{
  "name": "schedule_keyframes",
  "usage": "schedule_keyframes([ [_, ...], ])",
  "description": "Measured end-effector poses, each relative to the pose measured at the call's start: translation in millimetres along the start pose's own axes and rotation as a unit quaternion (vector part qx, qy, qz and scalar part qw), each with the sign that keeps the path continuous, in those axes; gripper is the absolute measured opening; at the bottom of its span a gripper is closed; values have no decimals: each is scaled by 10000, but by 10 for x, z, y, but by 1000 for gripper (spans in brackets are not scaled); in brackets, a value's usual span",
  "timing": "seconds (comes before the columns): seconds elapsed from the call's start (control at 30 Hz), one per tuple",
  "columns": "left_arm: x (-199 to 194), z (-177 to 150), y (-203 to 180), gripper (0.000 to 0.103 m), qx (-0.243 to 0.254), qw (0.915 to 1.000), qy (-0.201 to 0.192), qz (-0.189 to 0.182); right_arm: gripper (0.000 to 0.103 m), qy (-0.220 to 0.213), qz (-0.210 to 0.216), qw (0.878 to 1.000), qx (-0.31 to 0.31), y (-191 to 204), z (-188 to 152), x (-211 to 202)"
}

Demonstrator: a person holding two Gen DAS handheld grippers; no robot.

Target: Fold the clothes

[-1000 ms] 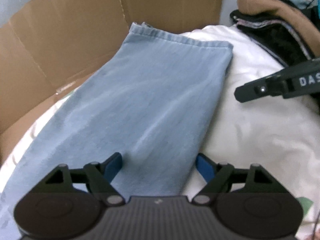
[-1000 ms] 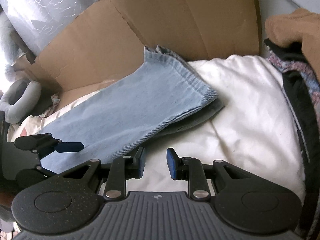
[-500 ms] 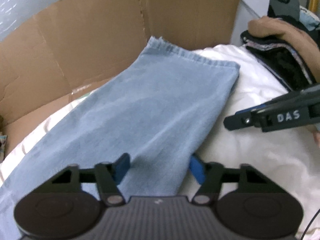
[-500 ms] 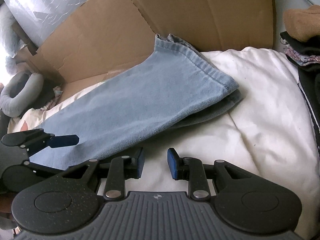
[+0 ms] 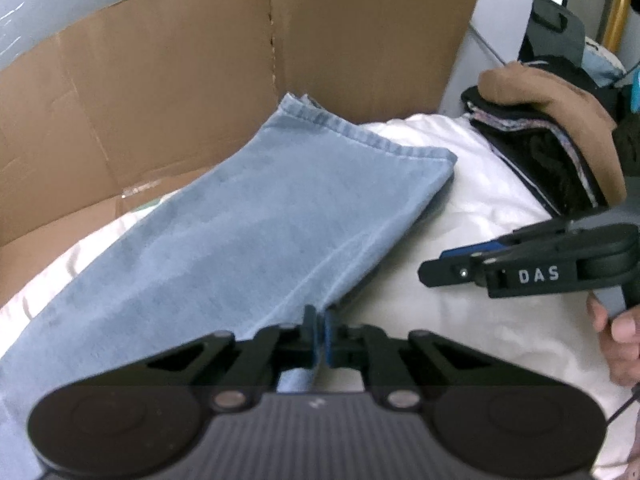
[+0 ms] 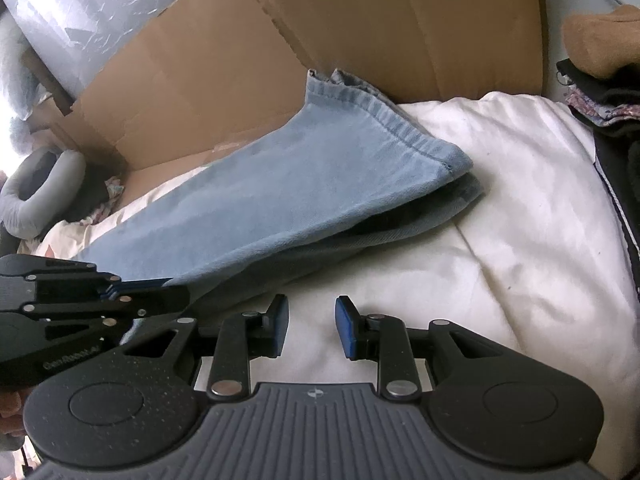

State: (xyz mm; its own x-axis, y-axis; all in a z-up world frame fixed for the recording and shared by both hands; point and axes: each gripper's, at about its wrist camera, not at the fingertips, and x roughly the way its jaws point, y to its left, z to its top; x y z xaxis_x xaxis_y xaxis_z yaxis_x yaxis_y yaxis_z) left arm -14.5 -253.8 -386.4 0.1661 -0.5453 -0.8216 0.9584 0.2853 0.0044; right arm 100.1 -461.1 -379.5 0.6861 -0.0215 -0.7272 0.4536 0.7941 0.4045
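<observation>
Nearest the left wrist camera, the left tool point(image 5: 319, 334) had just been closing, and its blue pads now stood pinched together on the near side edge of the jeans point(image 5: 256, 216), a ridge of denim drawn up between them. That made it the hand already on the garment. The right tool point(image 6: 311, 326) hung just off the jeans' right edge over the white bedding point(image 6: 520, 200), its jaws part-way apart with only bedding visible between them and nothing held. In the left view it showed from the side as a dark arm marked "DAS", level with the pinch and clear of the fabric.

From the pinch, the jeans ran away from both tools as one long strip, their long axis slanting from near left to far right. They lay on the bedding with the two legs stacked; the right view showed the lower leg peeking out darker beneath the upper one along the right edge. The hem point(image 5: 368, 140) lay at the far end, close against the cardboard box flap point(image 5: 200, 60); whether it touched the cardboard was hard to judge through the fisheye.

For a fold along that axis, the right tool looked better placed to reach up the right edge towards the hem, while the left held the near portion. Beyond, to the right, a pile of dark and brown clothes point(image 5: 560, 144) sat on the bedding.
</observation>
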Motion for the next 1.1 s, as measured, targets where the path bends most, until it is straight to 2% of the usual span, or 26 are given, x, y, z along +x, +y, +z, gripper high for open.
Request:
schedule_keyframes([
  [0.3,-103,128,160,3,-283,9995,-113,-103,33,-218,203,9995,-68,68,154,40],
  [0.53,-211,239,306,3,-623,9976,-205,-235,37,-245,351,9980,-464,394,412,275],
  [0.7,-242,260,342,3,-717,9967,-223,-305,38,251,245,9972,-661,504,490,548],
  [0.83,-245,269,336,3,-662,9970,-200,-355,38,573,237,9952,-762,464,339,564],
  [1.1,-181,266,298,3,-631,9971,-92,-416,38,581,359,9958,-611,313,167,393],
])
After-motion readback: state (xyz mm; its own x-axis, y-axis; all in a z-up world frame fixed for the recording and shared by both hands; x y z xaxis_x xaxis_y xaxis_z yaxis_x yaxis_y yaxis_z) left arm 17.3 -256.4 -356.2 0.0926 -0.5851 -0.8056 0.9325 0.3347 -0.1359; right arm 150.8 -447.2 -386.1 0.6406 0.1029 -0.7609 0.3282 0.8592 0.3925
